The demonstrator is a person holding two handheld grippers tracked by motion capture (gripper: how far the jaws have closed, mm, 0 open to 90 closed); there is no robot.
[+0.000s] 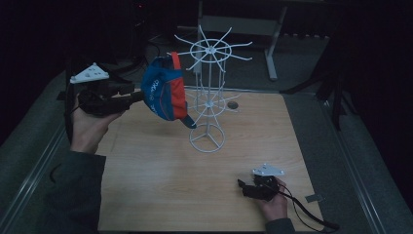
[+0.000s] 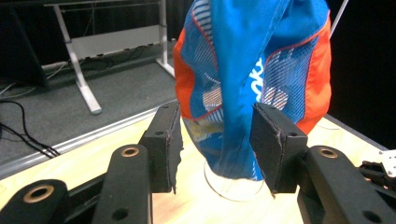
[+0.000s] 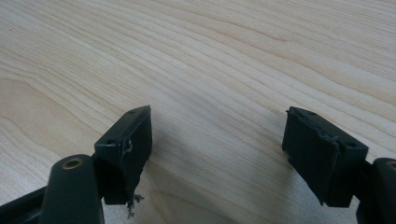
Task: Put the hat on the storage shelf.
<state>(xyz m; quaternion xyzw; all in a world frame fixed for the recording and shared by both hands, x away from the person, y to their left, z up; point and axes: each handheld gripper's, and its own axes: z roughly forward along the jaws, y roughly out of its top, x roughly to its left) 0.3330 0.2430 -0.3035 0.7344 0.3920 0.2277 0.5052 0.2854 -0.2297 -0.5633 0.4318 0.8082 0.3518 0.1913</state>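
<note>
A blue and orange cap (image 1: 165, 92) hangs at the left side of a white wire rack (image 1: 210, 73), apparently from one arm of its upper ring. The rack's round foot (image 1: 208, 139) stands on the wooden table (image 1: 160, 195). My left gripper (image 1: 139, 96) is held level at the cap's left side. In the left gripper view the cap (image 2: 252, 56) droops between the jaws of the left gripper (image 2: 217, 135), which stand apart; the left pad is clear of the cloth. My right gripper (image 1: 242, 187) rests low at the table's front right, open over bare wood (image 3: 210, 46), right gripper (image 3: 217, 144) empty.
A small hole (image 1: 233, 105) is set in the table behind the rack. A metal tab (image 1: 314, 198) lies off the right edge. Grey carpet surrounds the table, and a desk frame's leg (image 1: 270, 48) stands behind. The room is dark.
</note>
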